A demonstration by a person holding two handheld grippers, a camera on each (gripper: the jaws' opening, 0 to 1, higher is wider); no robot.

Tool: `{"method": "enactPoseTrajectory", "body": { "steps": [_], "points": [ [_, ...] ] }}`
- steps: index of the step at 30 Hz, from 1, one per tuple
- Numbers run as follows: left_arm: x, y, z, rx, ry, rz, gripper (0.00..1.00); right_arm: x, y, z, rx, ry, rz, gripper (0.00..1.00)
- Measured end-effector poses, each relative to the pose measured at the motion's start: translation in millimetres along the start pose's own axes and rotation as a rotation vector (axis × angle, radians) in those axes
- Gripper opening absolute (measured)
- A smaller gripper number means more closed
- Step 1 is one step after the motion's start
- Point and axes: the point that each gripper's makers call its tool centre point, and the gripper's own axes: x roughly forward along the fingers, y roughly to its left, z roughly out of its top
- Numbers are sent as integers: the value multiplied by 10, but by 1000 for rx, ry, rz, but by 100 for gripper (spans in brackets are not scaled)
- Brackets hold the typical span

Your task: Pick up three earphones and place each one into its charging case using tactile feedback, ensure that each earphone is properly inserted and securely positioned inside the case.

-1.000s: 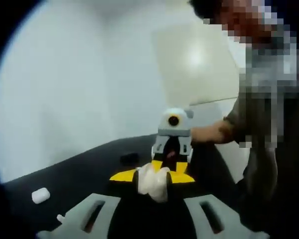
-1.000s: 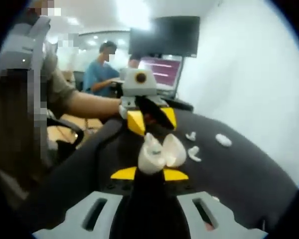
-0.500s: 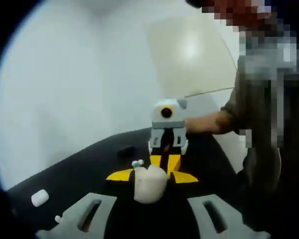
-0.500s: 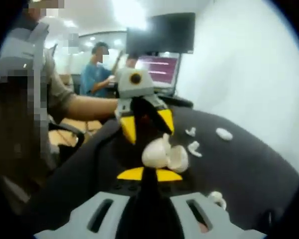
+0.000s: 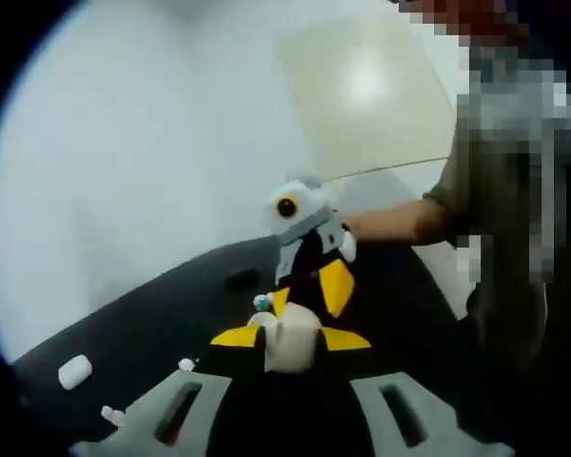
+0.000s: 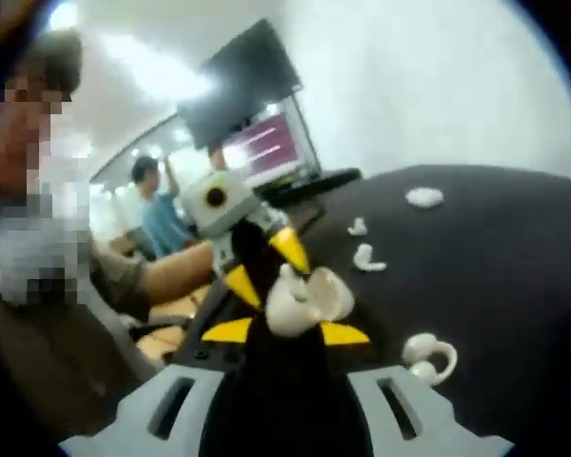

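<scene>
Tilted since earlier, right tool (image 5: 309, 286), earphone (image 5: 263, 303) blurred over case (image 5: 287, 341)

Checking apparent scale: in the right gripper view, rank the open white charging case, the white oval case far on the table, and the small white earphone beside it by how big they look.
1. Open white charging case, nearest the camera.
2. White oval case.
3. Small white earphone, only slightly smaller; distance makes this unsure.

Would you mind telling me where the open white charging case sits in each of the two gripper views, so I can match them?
Left gripper view: the charging case sits low at centre, between yellow gripper tips, with the other gripper above it.
Right gripper view: the charging case sits just below centre, lid open, again at yellow tips.
Shared landmark: the black table.
</scene>
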Motion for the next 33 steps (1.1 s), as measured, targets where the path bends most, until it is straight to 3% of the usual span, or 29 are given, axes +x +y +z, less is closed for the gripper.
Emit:
{"method": "enactPoseTrajectory", "body": {
  "steps": [6, 9, 13, 16, 18, 21, 26, 27, 30, 33],
  "points": [
    [12, -72, 71, 80, -37, -19, 15, 45, 15, -18, -52, 13, -20, 26],
    [12, -106, 111, 74, -62, -37, 11, 39, 44, -5, -72, 8, -11, 26],
    [10, -115, 125, 38, -68, -39, 9, 28, 86, -16, -273, 13, -31, 25],
    [-12, -112, 143, -35, -72, -49, 8, 22, 139, -27, -422, 19, -47, 24],
    [-14, -125, 149, -54, -76, -56, 6, 21, 149, -33, -465, 26, -55, 23],
    [-10, -151, 151, -59, -79, -67, 5, 25, 149, -40, -441, 32, -51, 23],
    [12, -260, 175, -24, -91, -105, 5, 67, 187, -2, -197, 9, 15, 24],
    [15, -258, 175, -18, -90, -106, 5, 90, 172, -4, -215, 14, 14, 24],
    [4, -253, 180, -42, -89, -120, 5, 86, 198, -20, -380, 20, 1, 23],
    [-15, -214, 178, -93, -85, -115, 6, 89, 204, -29, -472, 27, -22, 23]
  ]
}}
